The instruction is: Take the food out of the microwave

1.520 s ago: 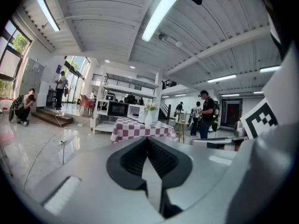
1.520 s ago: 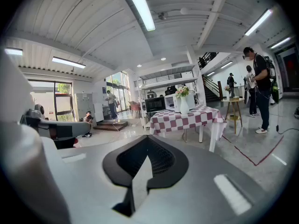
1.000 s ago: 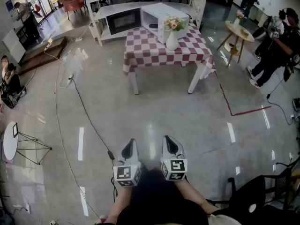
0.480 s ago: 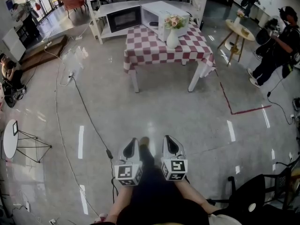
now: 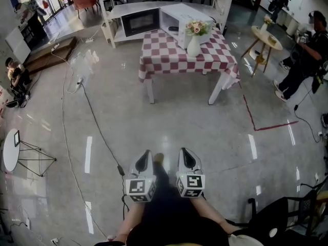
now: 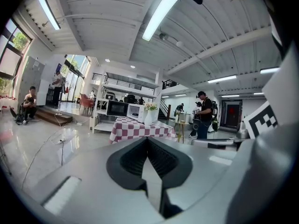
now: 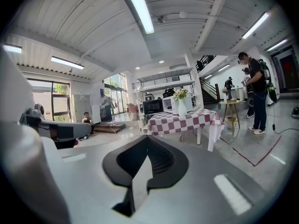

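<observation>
A white microwave stands on the far table with the red-and-white checked cloth. Its front looks open, with a dark shape inside that I cannot make out. A white vase of flowers stands in front of it. My left gripper and right gripper are held side by side close to my body, far from the table, both shut and empty. In the left gripper view the table lies beyond the shut gripper. The right gripper view shows the table beyond the shut gripper.
A black microwave sits on the white shelving behind the table. A cable runs across the glossy floor on the left. A round side table, a person and red floor tape are on the right. A black chair is near right.
The table and microwave have shifted slightly in the head view as I step forward. Both grippers keep the same place in front of me and stay shut.
</observation>
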Demonstrator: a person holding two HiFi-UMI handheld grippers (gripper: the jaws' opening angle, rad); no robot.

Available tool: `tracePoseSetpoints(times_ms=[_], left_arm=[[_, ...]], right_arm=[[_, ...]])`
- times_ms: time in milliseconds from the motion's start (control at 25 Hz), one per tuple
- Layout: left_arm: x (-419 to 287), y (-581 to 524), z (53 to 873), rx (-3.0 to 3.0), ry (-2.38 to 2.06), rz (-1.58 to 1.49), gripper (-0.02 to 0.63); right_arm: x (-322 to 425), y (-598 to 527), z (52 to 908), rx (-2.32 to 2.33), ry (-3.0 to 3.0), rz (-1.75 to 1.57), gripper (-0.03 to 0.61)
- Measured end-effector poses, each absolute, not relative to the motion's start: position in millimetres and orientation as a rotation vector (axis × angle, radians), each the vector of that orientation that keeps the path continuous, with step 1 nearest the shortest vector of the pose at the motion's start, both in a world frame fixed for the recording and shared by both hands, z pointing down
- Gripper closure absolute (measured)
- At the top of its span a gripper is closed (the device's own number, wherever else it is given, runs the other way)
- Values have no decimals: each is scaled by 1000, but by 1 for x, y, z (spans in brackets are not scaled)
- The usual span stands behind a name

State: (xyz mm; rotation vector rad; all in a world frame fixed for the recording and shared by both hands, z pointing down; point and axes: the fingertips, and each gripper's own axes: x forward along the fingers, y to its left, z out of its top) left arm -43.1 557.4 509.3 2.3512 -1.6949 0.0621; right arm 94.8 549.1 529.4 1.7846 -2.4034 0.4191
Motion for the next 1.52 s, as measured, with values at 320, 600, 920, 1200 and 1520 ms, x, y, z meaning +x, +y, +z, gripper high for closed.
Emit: tracePoseSetpoints(times_ms=[320, 600, 920, 1200, 1520], left_arm=[[-45, 530, 506, 2339, -1702, 52, 604], [-51, 505, 507, 2308, -1723, 47, 604], [-60, 467, 503, 2296, -1741, 33, 604], [-65, 426, 501, 2296, -1726, 38, 604], [-79, 386, 499, 2280, -1722, 36, 604]], right_arm=[[86, 520, 527, 1759, -2421, 419, 578], [82, 494, 530, 1738, -2418, 429, 578], [77, 456, 529, 1743, -2411, 423, 578], [72, 420, 531, 1748, -2396, 437, 577], [65, 377, 529, 1767, -2370, 442, 578]])
